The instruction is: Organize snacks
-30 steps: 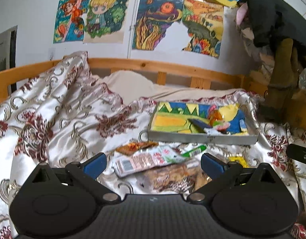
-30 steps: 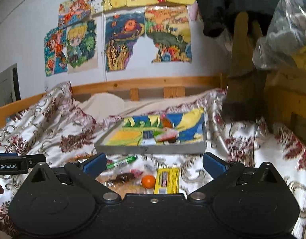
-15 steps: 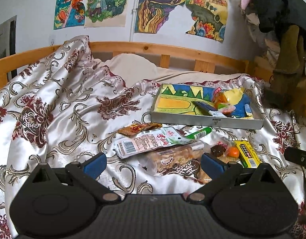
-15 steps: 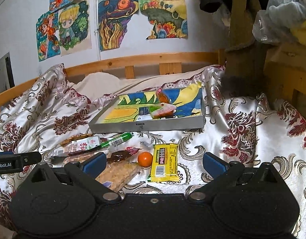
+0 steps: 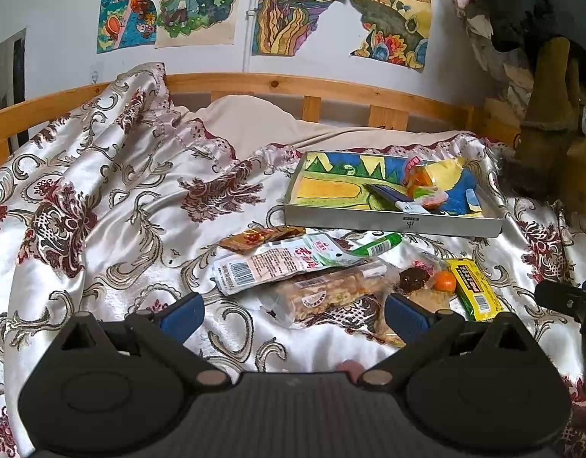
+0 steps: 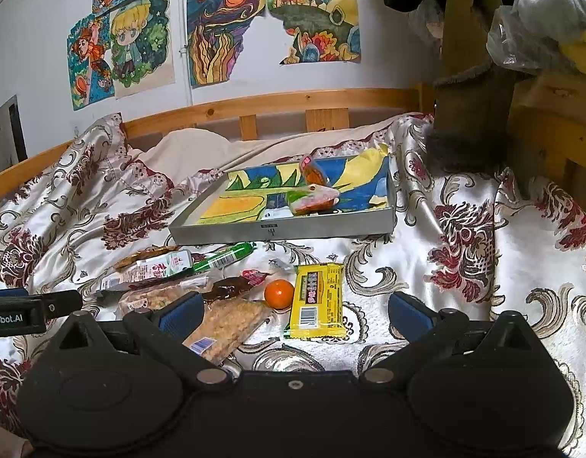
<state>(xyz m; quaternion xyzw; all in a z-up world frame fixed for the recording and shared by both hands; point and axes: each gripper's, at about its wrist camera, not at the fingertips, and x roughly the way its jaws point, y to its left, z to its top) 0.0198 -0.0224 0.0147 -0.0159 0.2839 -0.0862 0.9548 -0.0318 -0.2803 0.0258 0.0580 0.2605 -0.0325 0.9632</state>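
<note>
Several snacks lie in a heap on the bed quilt: a white pouch [image 5: 277,263], a clear nut bar [image 5: 327,292], a green tube [image 5: 376,246], a small orange [image 5: 444,281] and a yellow pack [image 5: 474,289]. Behind them stands a shallow grey tray [image 5: 392,223] with a painted bottom and a few snacks inside. My left gripper [image 5: 293,311] is open and empty just before the nut bar. My right gripper [image 6: 293,311] is open and empty over the yellow pack [image 6: 317,294] and orange [image 6: 279,294]; the tray [image 6: 285,229] lies beyond.
A wooden bed rail [image 5: 293,87] runs along the back under wall drawings. Wooden furniture with a dark garment [image 6: 472,122] stands at the right. A cracker pack [image 6: 228,324] lies near my right gripper's left finger. The quilt [image 5: 102,198] rises in folds at the left.
Both grippers have tilted down and drawn back, so the snack heap now shows fully ahead of the fingers. Both stay open. No snack has moved.
</note>
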